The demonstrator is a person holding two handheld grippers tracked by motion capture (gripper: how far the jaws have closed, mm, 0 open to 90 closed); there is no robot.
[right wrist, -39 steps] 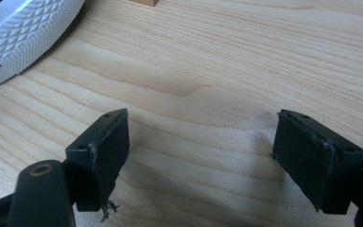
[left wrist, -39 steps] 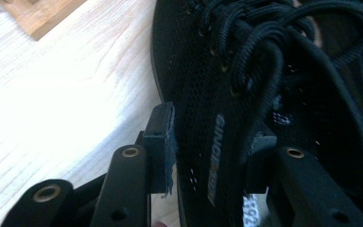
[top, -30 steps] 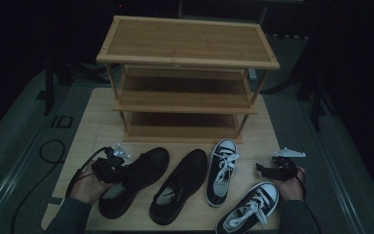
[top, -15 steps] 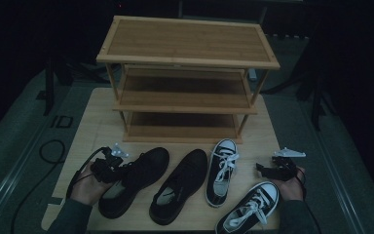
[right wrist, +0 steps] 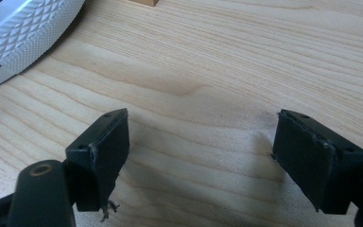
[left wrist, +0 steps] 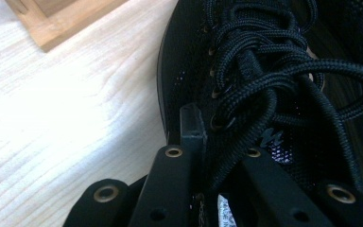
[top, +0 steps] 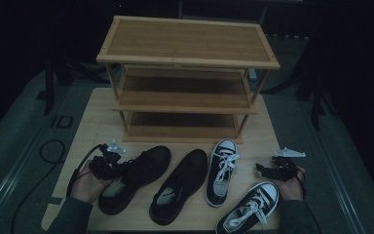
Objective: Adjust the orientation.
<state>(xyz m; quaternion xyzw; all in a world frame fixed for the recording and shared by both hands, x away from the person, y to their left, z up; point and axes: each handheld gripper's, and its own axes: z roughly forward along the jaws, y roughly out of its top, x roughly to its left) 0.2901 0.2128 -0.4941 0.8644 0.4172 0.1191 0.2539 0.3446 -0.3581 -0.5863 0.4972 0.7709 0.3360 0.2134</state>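
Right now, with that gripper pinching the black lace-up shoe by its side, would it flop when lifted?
Probably some: the left gripper pinches only the black shoe's soft knit edge, so the sole may sag. Its loose laces would likely dangle.

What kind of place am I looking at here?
Probably a staged recording setup, not a home: a three-tier bamboo shoe rack and shoes on a pale wooden tabletop, dark surroundings, cables on the grey floor.

Two black shoes (top: 134, 178), two sneakers (top: 221, 170), one rack (top: 187, 58).

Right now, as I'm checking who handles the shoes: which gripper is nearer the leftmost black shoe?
Left. The left gripper is clamped on the leftmost black shoe at its laces; the right gripper hovers open beyond the sneakers.
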